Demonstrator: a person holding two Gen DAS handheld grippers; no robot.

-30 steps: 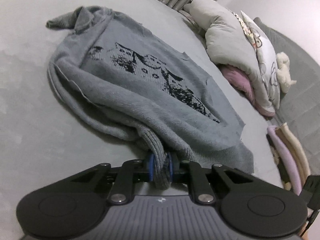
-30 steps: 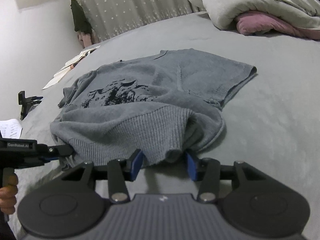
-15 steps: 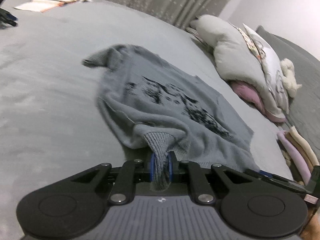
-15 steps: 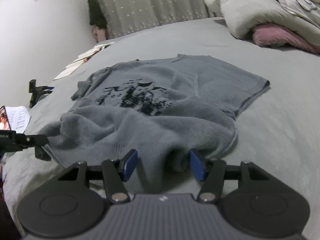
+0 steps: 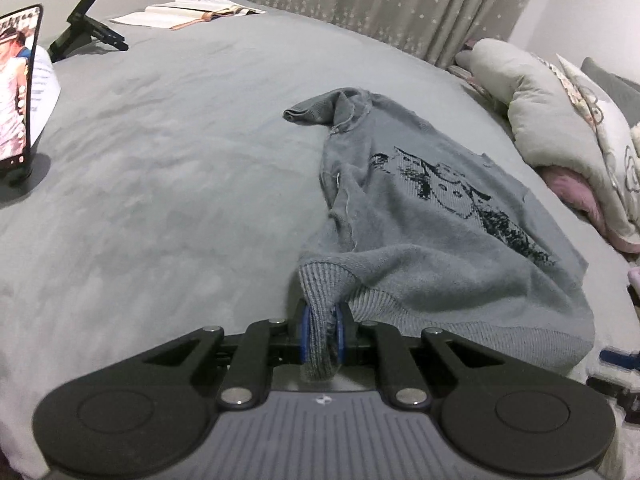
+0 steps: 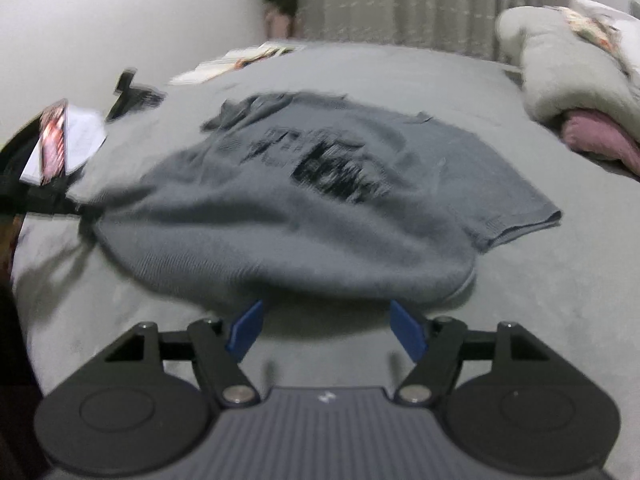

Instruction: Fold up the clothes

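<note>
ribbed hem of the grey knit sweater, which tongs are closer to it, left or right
Left. The left tongs are shut on the ribbed hem of the grey knit sweater. The right tongs are opening, nothing between the pads, just short of the sweater's near folded edge.

On my right wrist feed the whole frame smears, so the dark print (image 6: 324, 164) on the grey sweater (image 6: 320, 216) is only a streaky patch I can't read. The sweater's near fold dips behind the right tongs (image 6: 326, 330) as their jaws are opening, and I can't tell if cloth touches the blue pads (image 6: 245, 330). At the left edge a phone (image 6: 54, 142) is blurred and partly cut off. On my left wrist feed the left tongs (image 5: 320, 338) cover the end of the ribbed hem (image 5: 320, 300), the phone (image 5: 16, 84) runs off the left edge, and a blue part (image 5: 620, 358) at the right edge is too clipped to identify.
</note>
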